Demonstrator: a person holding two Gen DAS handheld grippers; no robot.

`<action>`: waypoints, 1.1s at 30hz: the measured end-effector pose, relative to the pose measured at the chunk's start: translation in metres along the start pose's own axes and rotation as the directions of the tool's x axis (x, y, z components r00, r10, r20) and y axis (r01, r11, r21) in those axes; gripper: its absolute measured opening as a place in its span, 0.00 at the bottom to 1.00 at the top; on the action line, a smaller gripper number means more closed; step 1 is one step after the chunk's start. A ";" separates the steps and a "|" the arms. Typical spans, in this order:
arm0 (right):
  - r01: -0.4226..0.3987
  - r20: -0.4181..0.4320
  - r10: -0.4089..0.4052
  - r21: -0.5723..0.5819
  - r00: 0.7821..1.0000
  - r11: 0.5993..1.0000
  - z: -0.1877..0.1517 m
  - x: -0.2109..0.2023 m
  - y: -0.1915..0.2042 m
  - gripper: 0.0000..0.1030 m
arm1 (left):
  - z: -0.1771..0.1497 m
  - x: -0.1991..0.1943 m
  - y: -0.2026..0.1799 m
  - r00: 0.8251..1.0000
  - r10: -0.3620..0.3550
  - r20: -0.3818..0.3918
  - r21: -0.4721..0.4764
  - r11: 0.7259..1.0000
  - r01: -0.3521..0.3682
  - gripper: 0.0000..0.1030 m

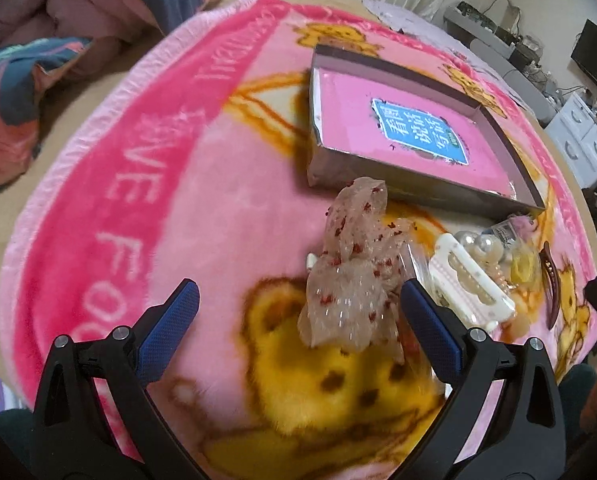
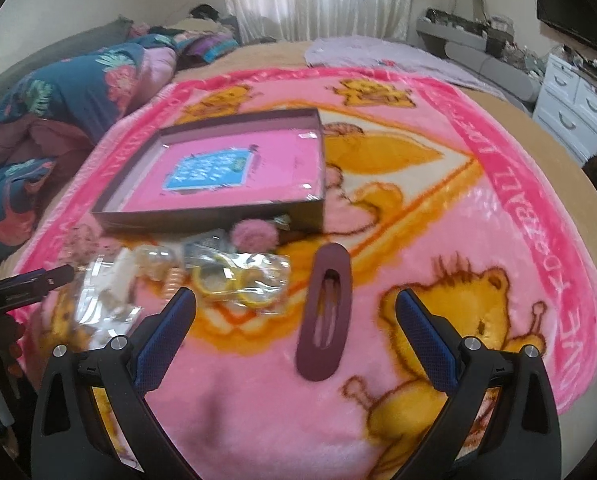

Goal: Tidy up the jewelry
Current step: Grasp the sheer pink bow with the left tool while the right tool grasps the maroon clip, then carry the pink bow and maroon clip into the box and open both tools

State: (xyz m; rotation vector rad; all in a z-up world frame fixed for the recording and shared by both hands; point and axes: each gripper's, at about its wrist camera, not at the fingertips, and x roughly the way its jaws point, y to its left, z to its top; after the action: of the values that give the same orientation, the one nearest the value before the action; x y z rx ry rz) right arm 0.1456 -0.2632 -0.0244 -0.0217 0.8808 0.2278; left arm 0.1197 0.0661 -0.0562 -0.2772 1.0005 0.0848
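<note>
Only the left wrist view shows the sheer dotted scrunchie [image 1: 348, 268], a crumpled gauzy piece lying on the pink bear blanket [image 1: 202, 184] between the spread blue pads of the left gripper [image 1: 298, 300], whose jaws stand wide apart and hold nothing. Just to its right sits a white pearl hair clip [image 1: 468, 276] with loose pearl pieces, and past that the dark maroon hair clip [image 1: 552, 276] at the pile's far edge. The right wrist view gives that maroon clip [image 2: 324, 316] plainly: a long oval with a slot, flat on the blanket between the parted fingers of the right gripper [image 2: 296, 300], also empty. It also shows a clear bag of yellow rings [image 2: 238, 280] and a fuzzy pink pompom [image 2: 254, 236] touching the near wall of the shallow dark box [image 2: 218, 216]. The box holds a pink book [image 1: 410, 132] and lies just behind the jewelry pile in both views.
</note>
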 end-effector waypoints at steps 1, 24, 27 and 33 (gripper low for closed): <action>0.010 -0.012 -0.010 0.006 1.000 1.000 0.000 0.005 -0.002 0.96 | 0.001 0.004 0.001 1.000 -0.003 -0.006 -0.004 1.000 0.003 0.88; 0.013 -0.127 0.000 0.107 0.992 0.994 -0.005 0.049 -0.035 0.29 | 0.033 -0.029 -0.025 0.988 -0.108 0.113 0.103 0.990 0.097 0.20; 0.019 -0.101 -0.006 0.125 0.995 0.992 -0.007 0.040 -0.042 0.29 | 0.036 -0.035 -0.033 0.984 -0.126 0.130 0.115 0.987 0.111 0.20; 0.027 -0.015 -0.025 0.155 1.000 0.988 -0.004 0.012 -0.057 0.29 | 0.048 -0.048 -0.047 0.972 -0.159 0.175 0.130 0.982 0.137 0.20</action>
State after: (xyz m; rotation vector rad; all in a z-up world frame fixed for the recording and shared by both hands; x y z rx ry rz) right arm 0.1622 -0.3173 -0.0403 0.1102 0.9088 0.1340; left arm 0.1422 0.0366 0.0176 -0.2311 0.7940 -0.0828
